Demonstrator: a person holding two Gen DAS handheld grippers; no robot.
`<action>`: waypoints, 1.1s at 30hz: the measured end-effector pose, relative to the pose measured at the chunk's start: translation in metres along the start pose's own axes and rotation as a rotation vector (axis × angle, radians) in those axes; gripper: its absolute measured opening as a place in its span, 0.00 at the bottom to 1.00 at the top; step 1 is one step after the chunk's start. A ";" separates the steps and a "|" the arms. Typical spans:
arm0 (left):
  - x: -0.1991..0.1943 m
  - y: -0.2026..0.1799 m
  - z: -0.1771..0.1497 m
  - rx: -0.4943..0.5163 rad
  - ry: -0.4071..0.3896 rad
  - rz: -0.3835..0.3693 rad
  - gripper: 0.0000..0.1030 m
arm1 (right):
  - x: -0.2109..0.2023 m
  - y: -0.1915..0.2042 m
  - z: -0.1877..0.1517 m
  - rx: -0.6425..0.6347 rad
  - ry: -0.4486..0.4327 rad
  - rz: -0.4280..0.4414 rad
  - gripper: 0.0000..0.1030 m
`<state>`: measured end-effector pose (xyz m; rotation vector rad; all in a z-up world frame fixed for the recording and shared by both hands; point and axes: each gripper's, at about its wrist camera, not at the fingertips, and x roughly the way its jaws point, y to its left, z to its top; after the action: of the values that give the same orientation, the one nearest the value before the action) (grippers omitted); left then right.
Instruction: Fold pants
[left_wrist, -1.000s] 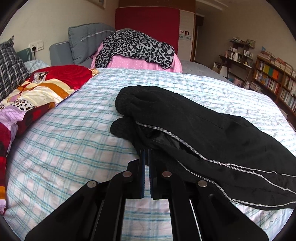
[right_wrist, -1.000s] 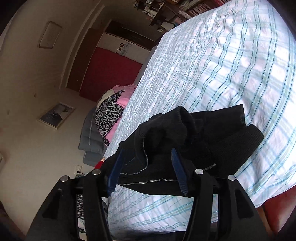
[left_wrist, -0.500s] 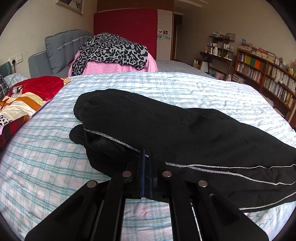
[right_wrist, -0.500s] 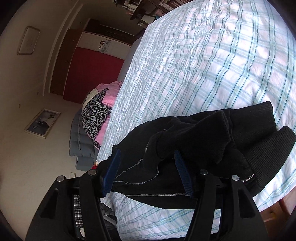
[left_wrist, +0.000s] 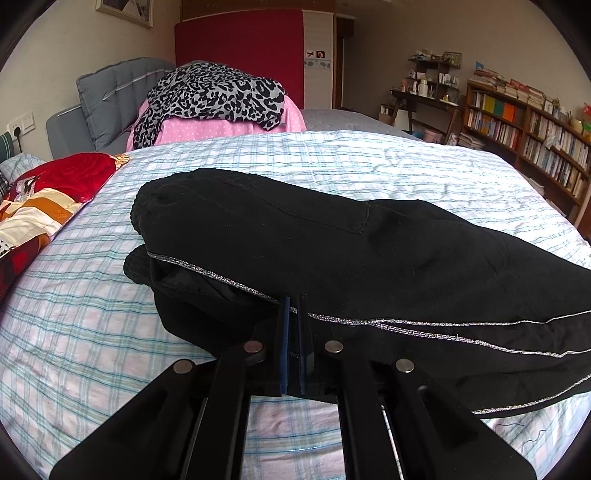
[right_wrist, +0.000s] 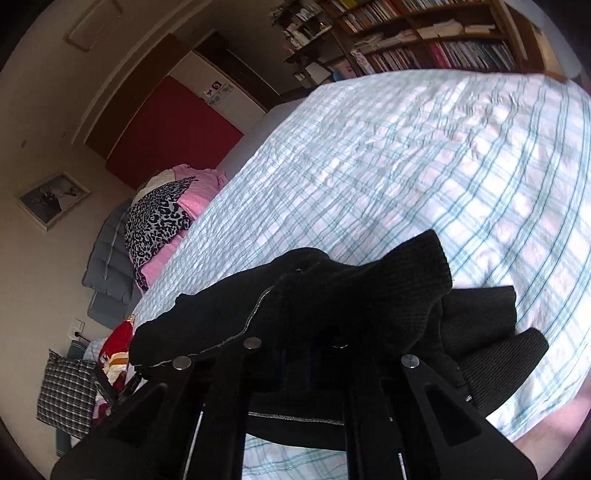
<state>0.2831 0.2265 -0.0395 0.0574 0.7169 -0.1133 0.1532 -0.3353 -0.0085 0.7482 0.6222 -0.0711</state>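
Black pants (left_wrist: 332, 254) with a thin silver side stripe lie folded lengthwise on the plaid bed sheet (left_wrist: 92, 332), ribbed cuffs at the left. My left gripper (left_wrist: 291, 314) is shut on the near edge of the pants at the stripe. In the right wrist view the pants (right_wrist: 332, 295) are bunched and lifted, ribbed cuffs hanging at the right. My right gripper (right_wrist: 295, 354) is buried in the black fabric and its fingers stand close together, shut on the pants.
A red patterned quilt (left_wrist: 44, 199) lies at the bed's left side. A leopard-print cloth on a pink cushion (left_wrist: 214, 99) sits at the head by a grey headboard. Bookshelves (left_wrist: 524, 129) line the right wall.
My right gripper has closed from open onto the pants and lifted the fabric. My left gripper, still shut, has pulled the pants edge nearer and the pants lie flatter.
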 end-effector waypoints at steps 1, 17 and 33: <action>0.001 -0.001 0.000 0.003 0.002 0.000 0.03 | -0.007 0.010 0.000 -0.069 -0.046 -0.024 0.06; 0.004 -0.020 -0.004 0.053 0.033 -0.028 0.03 | -0.012 -0.064 -0.081 -0.090 -0.034 -0.181 0.09; -0.005 0.072 -0.017 -0.380 0.093 -0.131 0.69 | -0.021 -0.081 -0.065 0.055 -0.022 0.015 0.53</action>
<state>0.2771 0.2998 -0.0479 -0.3495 0.8246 -0.0983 0.0807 -0.3557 -0.0829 0.8043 0.5959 -0.0825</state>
